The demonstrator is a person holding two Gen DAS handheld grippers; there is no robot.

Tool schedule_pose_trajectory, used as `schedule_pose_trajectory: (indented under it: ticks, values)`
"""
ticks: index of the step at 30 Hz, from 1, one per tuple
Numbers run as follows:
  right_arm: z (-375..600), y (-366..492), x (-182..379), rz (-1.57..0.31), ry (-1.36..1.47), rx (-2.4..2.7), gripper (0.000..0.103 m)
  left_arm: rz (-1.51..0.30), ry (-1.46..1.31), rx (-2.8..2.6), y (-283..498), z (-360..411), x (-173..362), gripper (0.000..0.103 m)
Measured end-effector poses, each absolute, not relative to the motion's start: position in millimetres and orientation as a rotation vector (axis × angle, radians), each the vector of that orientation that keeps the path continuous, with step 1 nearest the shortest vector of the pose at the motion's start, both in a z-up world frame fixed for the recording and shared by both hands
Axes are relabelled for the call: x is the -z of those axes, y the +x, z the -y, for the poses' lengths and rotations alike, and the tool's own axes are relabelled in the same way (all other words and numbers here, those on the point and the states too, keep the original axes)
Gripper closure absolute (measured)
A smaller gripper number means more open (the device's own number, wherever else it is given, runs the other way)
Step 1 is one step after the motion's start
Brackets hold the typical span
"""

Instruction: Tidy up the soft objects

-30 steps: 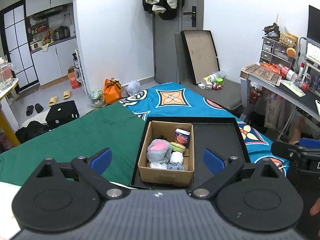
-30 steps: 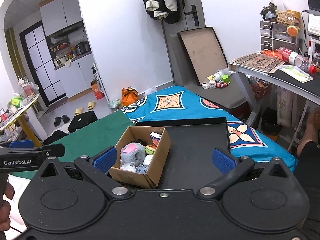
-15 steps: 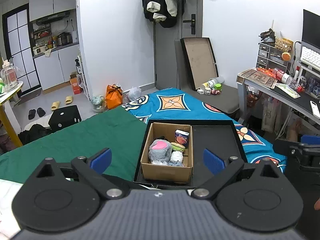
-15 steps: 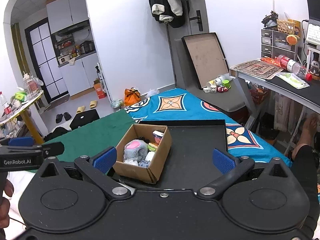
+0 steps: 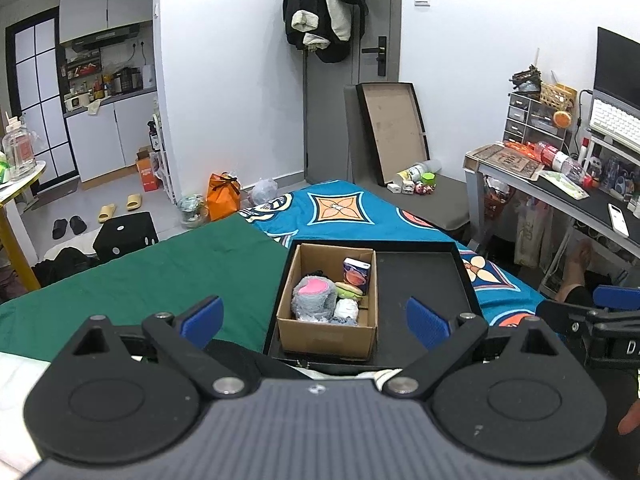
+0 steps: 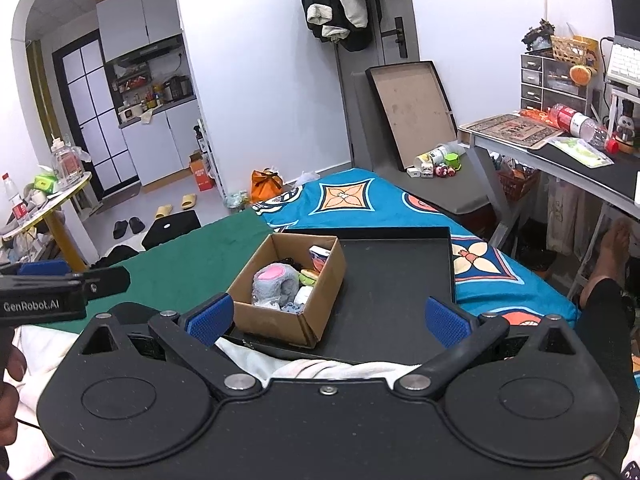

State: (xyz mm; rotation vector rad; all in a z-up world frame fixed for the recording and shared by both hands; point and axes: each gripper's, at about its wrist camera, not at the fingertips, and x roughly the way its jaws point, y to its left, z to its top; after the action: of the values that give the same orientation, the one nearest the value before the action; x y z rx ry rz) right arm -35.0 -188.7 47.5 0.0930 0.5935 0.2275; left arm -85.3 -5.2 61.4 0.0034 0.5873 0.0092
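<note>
Both tongs have drawn back and risen, so the cardboard box looks smaller and farther off. Left tongs and right tongs are spread, holding nothing. Soft toys sit inside the box, on a black tray on the bed.

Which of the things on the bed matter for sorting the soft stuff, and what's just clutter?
Job:
cardboard box
grey-and-pink plush
green-and-yellow soft toy
white soft item
small carton
black tray
left gripper, open
right gripper, open

Lying about:
orange bag
slippers
leaning box lid
hanging jacket
</note>
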Motion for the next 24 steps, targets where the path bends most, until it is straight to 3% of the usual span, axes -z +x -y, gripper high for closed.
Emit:
schedule_pose_trajectory:
  ticks: [24]
  values:
    - [191.2, -42.9, -45.3, -0.583, 0.112, -0.219, 0.0, -0.587, 0.024, 0.007, -98.8, 11.4, -56.2, 0.005]
